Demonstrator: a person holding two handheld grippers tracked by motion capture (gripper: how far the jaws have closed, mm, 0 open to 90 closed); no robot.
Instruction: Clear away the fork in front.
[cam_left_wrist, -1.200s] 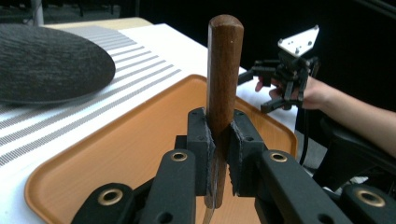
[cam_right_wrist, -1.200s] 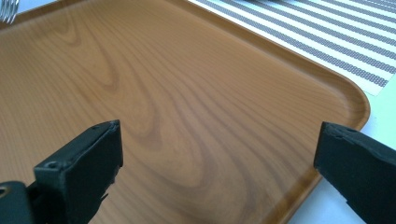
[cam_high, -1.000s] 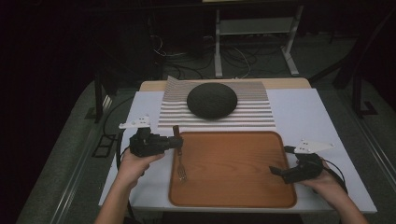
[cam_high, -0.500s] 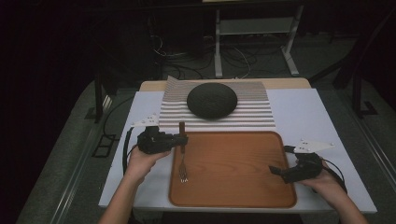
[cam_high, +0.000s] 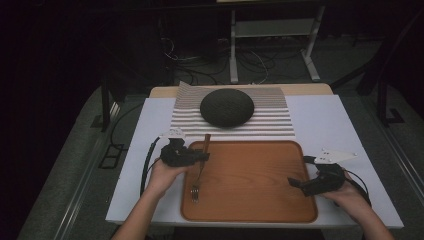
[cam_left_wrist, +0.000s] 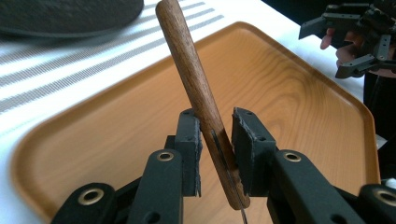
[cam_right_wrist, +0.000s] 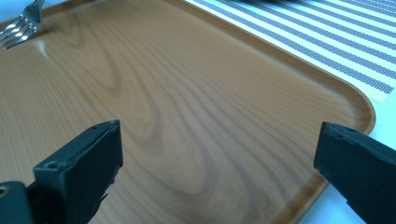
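Fork (cam_high: 199, 165) sits over the left part of the wooden tray (cam_high: 260, 212), tines down near the tray's left front corner, wooden handle rising toward the striped mat (cam_high: 280, 120) beyond the tray's far edge.

Left gripper (cam_high: 202, 155): jaws have just been opening. In the left gripper view the handle (cam_left_wrist: 196, 88) stands between the two pads; it leans on the left pad and a gap shows at the right pad. Judged a loosened hold, no longer a clamp.

Right gripper (cam_high: 294, 184): jaws spread wide, nothing between them, parked at the tray's right front edge.

Long axis: runs front to back over the tray, tilted. The handle end is high and points away from the person; the tines (cam_right_wrist: 21, 28) rest on the tray floor, as the right gripper view shows.

Step in hand, as judged: laying the fork down on the tray. To do it well, lower the handle until it nearly lies flat before letting go fully, so it does not drop and bounce. Then draw the jaws off sideways toward the tray's left rim, clear of the handle.

Dark dome-shaped thing (cam_high: 227, 106) on the mat is well beyond the tray; no conflict.
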